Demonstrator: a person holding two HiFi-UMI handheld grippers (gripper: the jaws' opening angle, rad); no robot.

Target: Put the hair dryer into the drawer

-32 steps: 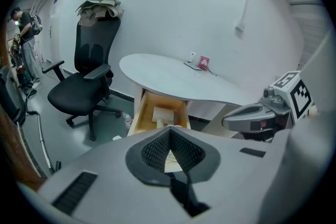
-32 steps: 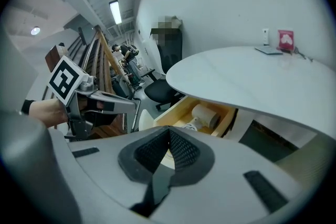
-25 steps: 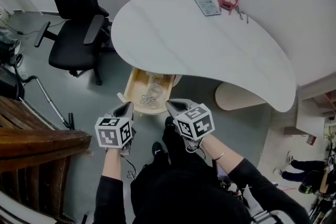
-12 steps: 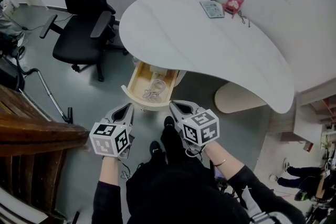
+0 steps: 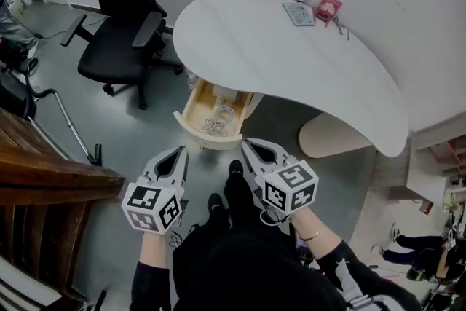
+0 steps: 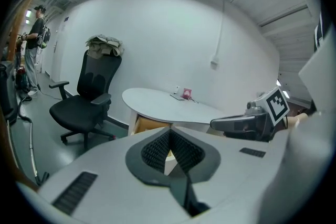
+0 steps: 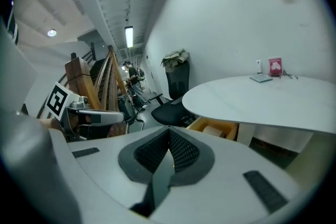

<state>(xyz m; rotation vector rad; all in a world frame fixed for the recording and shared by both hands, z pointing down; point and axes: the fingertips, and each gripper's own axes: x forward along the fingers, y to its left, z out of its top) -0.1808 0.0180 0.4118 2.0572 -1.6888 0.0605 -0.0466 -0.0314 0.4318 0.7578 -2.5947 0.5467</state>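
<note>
Head view: what looks like the white corded hair dryer (image 5: 218, 116) already lies in the open pale wooden drawer (image 5: 191, 129). Its length runs away from the fingers, just ahead and between the left gripper (image 5: 179, 154) and right gripper (image 5: 247, 146). Both have their fingers pressed together, empty. Gripper views show the drawer only from low down, under the white desk (image 5: 291, 62), with the cord hidden.
</note>
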